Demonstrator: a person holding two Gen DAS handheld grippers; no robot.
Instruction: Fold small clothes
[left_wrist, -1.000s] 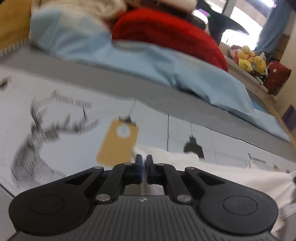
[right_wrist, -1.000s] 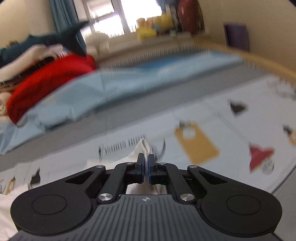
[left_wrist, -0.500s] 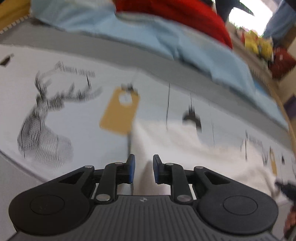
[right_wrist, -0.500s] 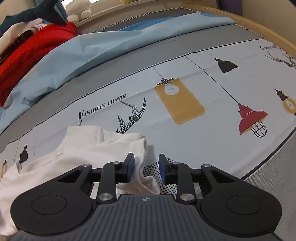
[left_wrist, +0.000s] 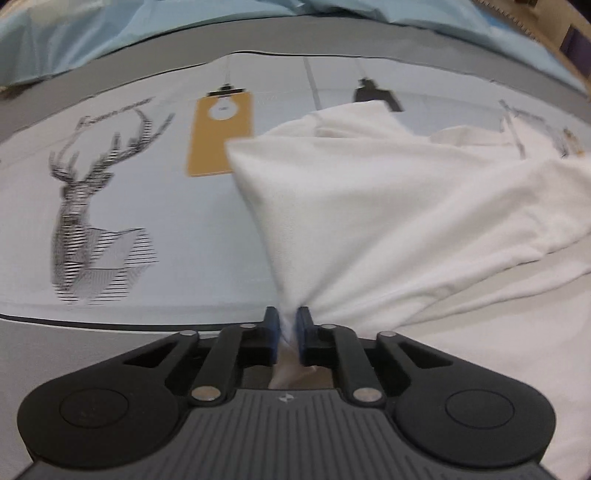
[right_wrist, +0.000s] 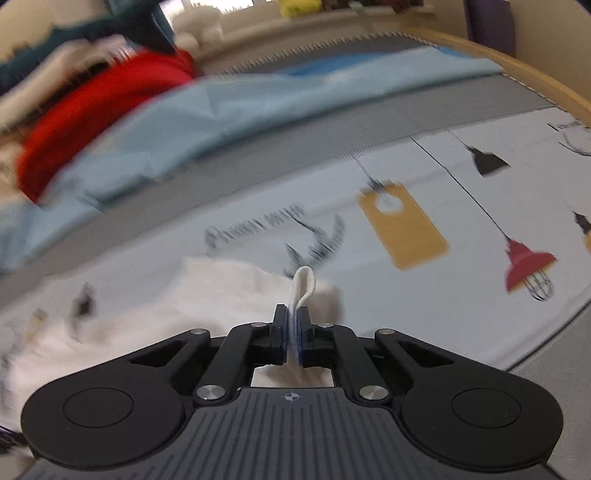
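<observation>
A small white garment (left_wrist: 388, 206) lies on a printed sheet (left_wrist: 155, 192) with deer and lamp drawings. My left gripper (left_wrist: 287, 318) is shut on a bunched edge of the garment, and the cloth fans out taut ahead and to the right. In the right wrist view the same white garment (right_wrist: 177, 295) lies ahead and to the left. My right gripper (right_wrist: 294, 316) is shut on another edge of it, and a small loop of white cloth (right_wrist: 305, 284) sticks up above the jaws.
A light blue blanket (right_wrist: 229, 110) and a red cloth (right_wrist: 103, 99) are piled at the far side of the bed. A wooden bed frame (right_wrist: 524, 74) curves along the right. The printed sheet (right_wrist: 443, 229) stretches right of the garment, with a grey border (left_wrist: 110, 332) near me.
Both grippers were shut a second ago, opened half a second ago, and have now shut on edges of the white garment. Both views have shifted, and the right one is blurred.
</observation>
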